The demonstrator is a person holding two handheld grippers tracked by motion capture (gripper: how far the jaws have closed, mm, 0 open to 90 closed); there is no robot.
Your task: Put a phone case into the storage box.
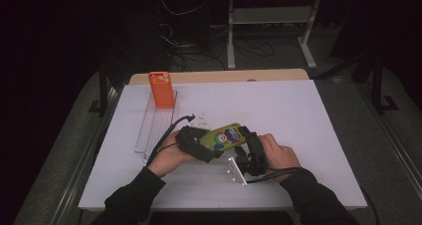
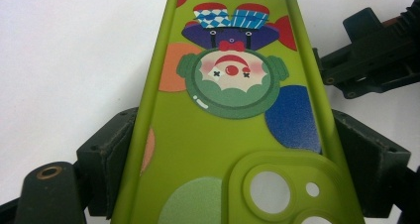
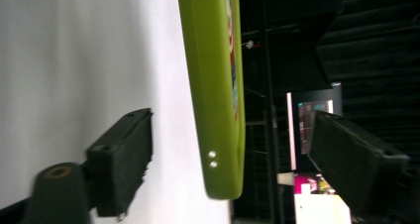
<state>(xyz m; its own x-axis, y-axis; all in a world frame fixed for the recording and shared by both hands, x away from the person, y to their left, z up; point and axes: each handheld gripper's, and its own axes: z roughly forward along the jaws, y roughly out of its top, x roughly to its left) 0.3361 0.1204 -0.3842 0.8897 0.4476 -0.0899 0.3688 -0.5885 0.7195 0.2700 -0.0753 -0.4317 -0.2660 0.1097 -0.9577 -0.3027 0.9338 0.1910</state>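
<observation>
Green phone case [image 2: 233, 120] clamped across its width in your left gripper [image 1: 196, 144].
Your right gripper [image 1: 249, 153] straddles its far end, jaws apart, not pressing; it hangs above the white table [image 1: 298, 120], orange case [image 1: 162, 89] well behind.

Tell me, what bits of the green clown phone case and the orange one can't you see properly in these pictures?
- Green clown case: left gripper view's bottom edge cuts off its camera end.
- Its inside face: turned away in the left gripper view, and edge-on in the right gripper view.
- Orange case: too small and far off in the high view to tell details.
- Small white specks on the table: too tiny to identify.
</observation>
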